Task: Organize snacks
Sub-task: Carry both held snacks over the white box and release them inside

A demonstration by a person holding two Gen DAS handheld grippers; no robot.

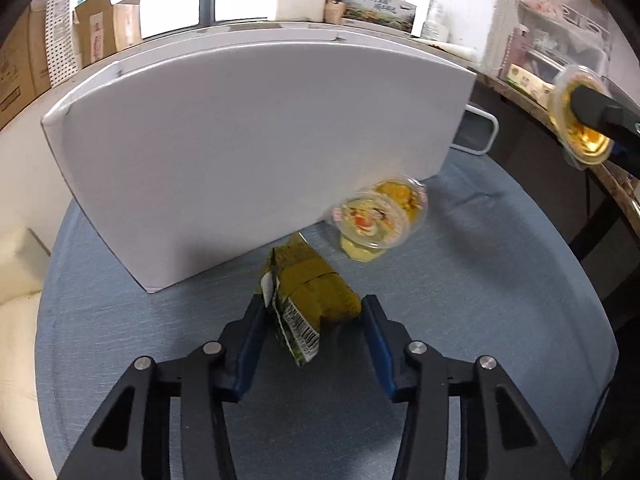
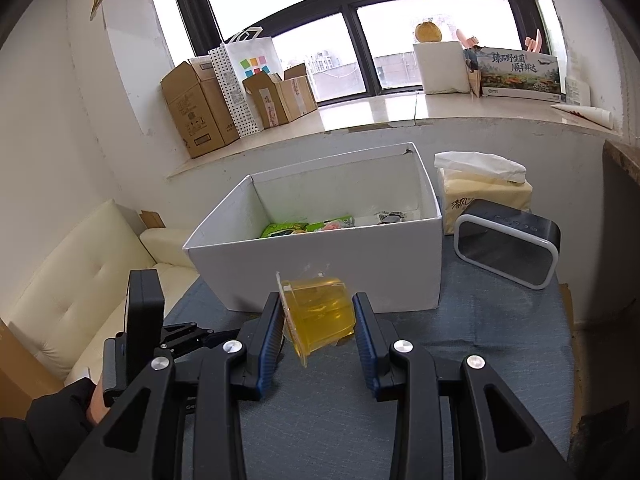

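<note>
Mid-loading: my right gripper (image 2: 318, 320) was clamped on a clear yellow jelly cup (image 2: 318, 312), held near the open white cardboard box (image 2: 320, 268). Left gripper (image 1: 312, 312) pinched the olive-green wrapped snack (image 1: 310, 294) on the blue cloth (image 1: 480, 280). Next, probably lift both over the rim.

Daylight floods in through the big window (image 2: 360, 32), blown out to near white, and glares off the sill (image 2: 400, 112). The white box (image 1: 248, 152) is evenly lit, throwing a soft shadow on the counter (image 1: 480, 280). Straight edges bow toward dark corners; the jelly cups (image 1: 380, 216) look smeared with blur.
</note>
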